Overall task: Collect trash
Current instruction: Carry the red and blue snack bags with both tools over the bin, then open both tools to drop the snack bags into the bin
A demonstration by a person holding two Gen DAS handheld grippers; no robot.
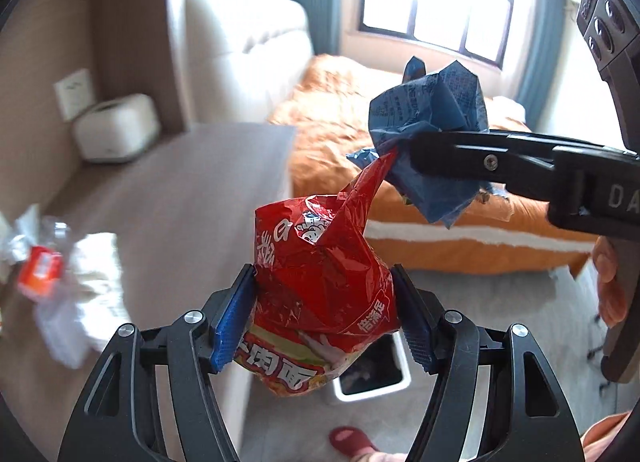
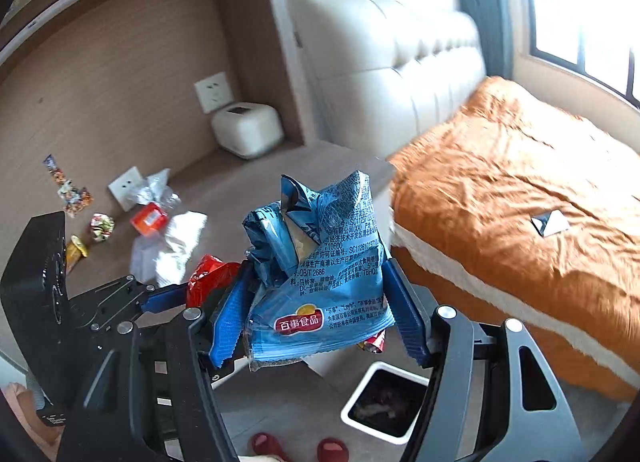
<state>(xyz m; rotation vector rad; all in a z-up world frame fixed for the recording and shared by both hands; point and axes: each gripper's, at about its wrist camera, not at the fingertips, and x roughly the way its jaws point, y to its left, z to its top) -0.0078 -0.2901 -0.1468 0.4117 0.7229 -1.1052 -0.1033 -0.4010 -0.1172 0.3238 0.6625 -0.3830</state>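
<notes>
My left gripper (image 1: 322, 316) is shut on a crumpled red noodle packet (image 1: 320, 282), held in the air above a white trash bin (image 1: 372, 384) on the floor. My right gripper (image 2: 312, 310) is shut on a crumpled blue chip bag (image 2: 316, 258), also above the white trash bin (image 2: 386, 402). In the left wrist view the right gripper (image 1: 404, 154) comes in from the right with the blue bag (image 1: 432, 122). In the right wrist view the left gripper (image 2: 168, 296) sits low left with the red packet (image 2: 210, 274).
More trash lies on the grey desk (image 2: 248, 186): a plastic bottle with orange label (image 2: 150, 218), white tissue (image 2: 180, 242), small wrappers (image 2: 102, 226). A white box (image 2: 248, 134) stands at the back. An orange-covered bed (image 2: 520, 198) is to the right. Red slippers (image 2: 268, 446) are on the floor.
</notes>
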